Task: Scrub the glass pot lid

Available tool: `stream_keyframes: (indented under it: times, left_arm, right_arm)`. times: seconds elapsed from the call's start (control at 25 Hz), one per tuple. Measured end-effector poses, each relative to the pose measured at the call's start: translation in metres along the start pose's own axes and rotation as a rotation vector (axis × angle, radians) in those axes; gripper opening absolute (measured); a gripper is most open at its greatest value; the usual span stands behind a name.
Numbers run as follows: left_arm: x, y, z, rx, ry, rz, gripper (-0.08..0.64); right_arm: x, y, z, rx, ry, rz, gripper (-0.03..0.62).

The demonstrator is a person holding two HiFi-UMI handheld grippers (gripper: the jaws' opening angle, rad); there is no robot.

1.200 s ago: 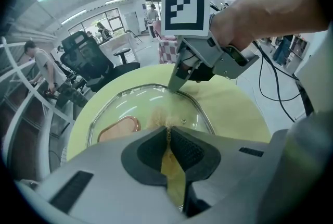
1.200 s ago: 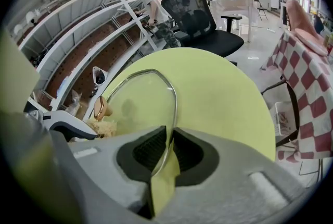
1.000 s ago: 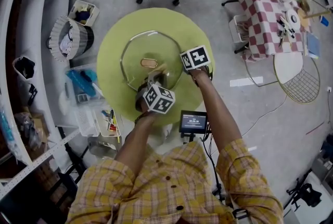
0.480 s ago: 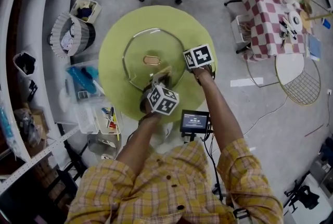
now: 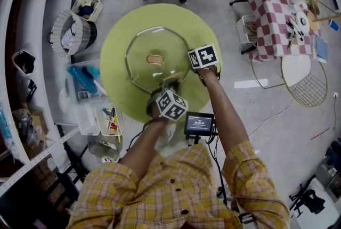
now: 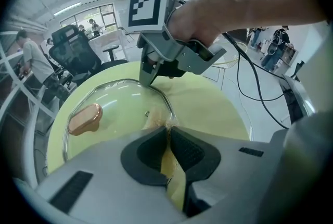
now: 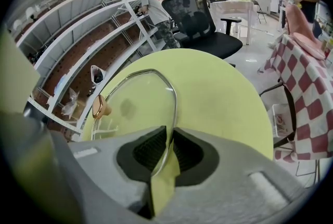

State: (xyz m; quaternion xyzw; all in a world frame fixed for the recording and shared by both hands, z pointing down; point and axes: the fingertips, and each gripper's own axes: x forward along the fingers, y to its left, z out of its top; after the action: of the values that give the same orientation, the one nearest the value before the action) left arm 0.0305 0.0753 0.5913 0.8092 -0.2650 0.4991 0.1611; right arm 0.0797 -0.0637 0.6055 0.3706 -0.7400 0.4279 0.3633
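Clamping glass pot lid (image 5: 143, 69) rim: right gripper (image 7: 169, 151) | left gripper (image 6: 167, 149) pinches tan pad (image 6: 156, 120) on lid

Yellow plaid button shirt (image 5: 176, 196); left hand-held gripper (image 6: 167, 128), right hand-held gripper (image 7: 170, 133): grey, marker-cubed.

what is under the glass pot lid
Through the glass pot lid only the yellow-green table shows. Small patches under its tan handle, the left gripper's scrub pad and the right gripper are covered.

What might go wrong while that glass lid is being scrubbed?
The right gripper pinches only the glass lid by its thin metal rim, so scrubbing pressure might twist it loose. The left gripper holds a thin tan pad by a narrow strip; it may slip out or fold.
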Motion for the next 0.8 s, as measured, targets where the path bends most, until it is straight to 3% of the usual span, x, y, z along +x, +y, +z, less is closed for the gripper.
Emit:
stream_keyframes:
  times: [0.48, 0.8]
  left_arm:
    - [-0.002, -0.012, -0.007, 0.005, 0.0, -0.07, 0.028]
    - [-0.009, -0.002, -0.004, -0.14, -0.063, -0.08, 0.028]
  right_arm:
    - [0.0, -0.001, 0.0, -0.013, 0.009, -0.001, 0.041]
    - [0.0, -0.001, 0.0, -0.012, 0.01, 0.0, 0.041]
